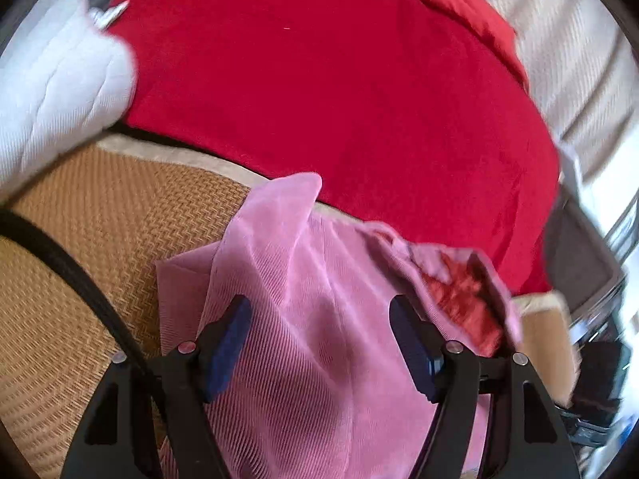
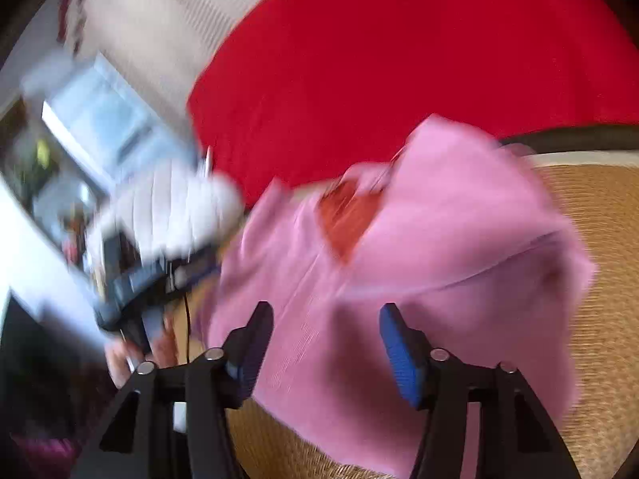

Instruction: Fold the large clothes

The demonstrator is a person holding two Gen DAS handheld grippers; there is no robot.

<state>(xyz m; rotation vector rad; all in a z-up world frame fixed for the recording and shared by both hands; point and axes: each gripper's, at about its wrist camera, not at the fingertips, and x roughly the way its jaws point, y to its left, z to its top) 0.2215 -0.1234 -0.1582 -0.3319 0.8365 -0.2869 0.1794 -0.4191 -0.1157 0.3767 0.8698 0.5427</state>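
On woven mat (image 1: 88,215), near its red-blanket (image 1: 319,80) edge: pink garment (image 1: 303,319), crumpled, unfolded. Left gripper (image 1: 319,343) and right gripper (image 2: 325,343): jaws apart, empty, above the cloth. Advice: spread flat, pinch matching hem corners before folding.

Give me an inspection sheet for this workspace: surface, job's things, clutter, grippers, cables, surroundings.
Surface: woven tan mat with a pale border.
Job's things: pink garment lying crumpled on the mat, a red patch showing on it; large red cloth spread behind it.
Clutter: white quilted bedding beside the red cloth.
Grippers: left gripper open over the pink garment, holding nothing; right gripper open over it too.
Cables: black cable running across the mat.
Surroundings: blurred; a bright window in the right wrist view, dark items below it too smeared to name.
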